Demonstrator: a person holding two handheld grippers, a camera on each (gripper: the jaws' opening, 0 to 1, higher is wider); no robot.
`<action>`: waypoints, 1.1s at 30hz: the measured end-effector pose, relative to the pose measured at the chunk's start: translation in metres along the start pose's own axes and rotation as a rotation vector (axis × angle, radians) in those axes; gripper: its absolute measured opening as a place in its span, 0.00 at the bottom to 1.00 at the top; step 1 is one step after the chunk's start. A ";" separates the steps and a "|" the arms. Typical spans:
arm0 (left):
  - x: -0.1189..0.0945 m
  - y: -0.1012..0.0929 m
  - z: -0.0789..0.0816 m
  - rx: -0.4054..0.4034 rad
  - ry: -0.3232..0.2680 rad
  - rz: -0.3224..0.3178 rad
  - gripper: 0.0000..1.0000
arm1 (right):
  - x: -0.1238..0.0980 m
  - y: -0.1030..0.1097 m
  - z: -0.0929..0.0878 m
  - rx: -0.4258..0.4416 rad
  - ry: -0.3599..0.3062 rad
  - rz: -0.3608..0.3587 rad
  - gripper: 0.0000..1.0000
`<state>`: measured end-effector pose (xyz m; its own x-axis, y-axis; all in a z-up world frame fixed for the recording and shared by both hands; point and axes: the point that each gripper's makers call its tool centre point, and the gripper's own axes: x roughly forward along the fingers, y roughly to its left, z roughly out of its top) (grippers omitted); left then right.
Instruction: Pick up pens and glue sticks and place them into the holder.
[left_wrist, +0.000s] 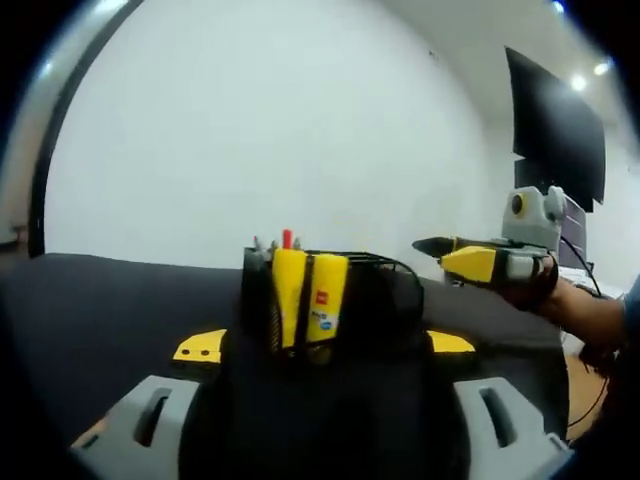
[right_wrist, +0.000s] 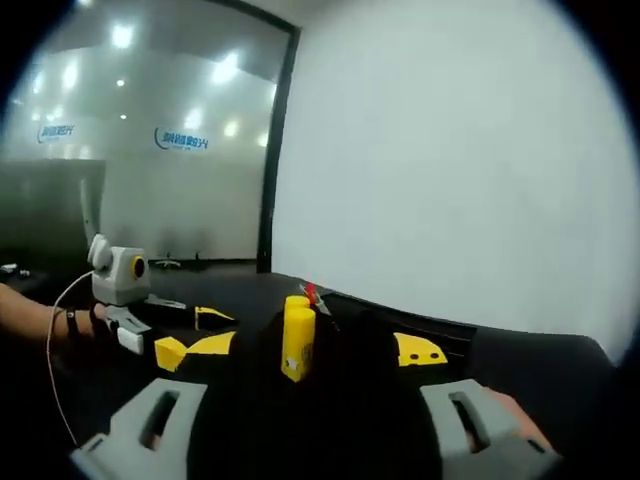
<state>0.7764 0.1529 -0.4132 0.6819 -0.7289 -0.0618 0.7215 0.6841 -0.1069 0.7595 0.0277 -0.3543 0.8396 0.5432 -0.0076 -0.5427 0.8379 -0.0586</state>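
A black mesh holder (left_wrist: 380, 300) stands on the black table (left_wrist: 100, 300), straight ahead of my left gripper (left_wrist: 325, 345). That gripper's yellow-tipped jaws stand wide apart, open, with the holder seen between them. Two yellow glue sticks (left_wrist: 288, 295) and several pens, one with a red cap (left_wrist: 287, 238), stand upright in the holder. At the right, a hand holds my right gripper (left_wrist: 435, 247) just above the holder's far rim. In the right gripper view the holder (right_wrist: 350, 340) with a yellow glue stick (right_wrist: 298, 340) and a red pen (right_wrist: 312, 295) sits before the open right gripper (right_wrist: 315, 350). The left gripper (right_wrist: 190, 335) is at the left.
A white wall (left_wrist: 300, 130) rises behind the table. A black screen (left_wrist: 555, 130) hangs high at the right. A glass partition (right_wrist: 130, 150) with ceiling lights behind it stands to the left in the right gripper view. A person's forearm (left_wrist: 595, 315) reaches in from the right.
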 end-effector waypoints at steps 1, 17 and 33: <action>-0.002 -0.005 0.001 0.009 0.003 -0.009 0.81 | -0.007 0.000 0.001 0.015 -0.004 0.006 0.59; -0.042 -0.035 -0.014 0.041 0.023 -0.047 0.96 | -0.099 -0.035 -0.023 0.067 -0.013 -0.069 0.87; -0.085 -0.009 -0.013 -0.007 -0.098 -0.012 0.96 | -0.167 -0.053 -0.069 0.137 -0.012 -0.183 0.93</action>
<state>0.7101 0.2081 -0.4197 0.6821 -0.7303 0.0373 0.7289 0.6750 -0.1142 0.6499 -0.1110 -0.4186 0.9243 0.3818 0.0025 -0.3808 0.9214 0.0778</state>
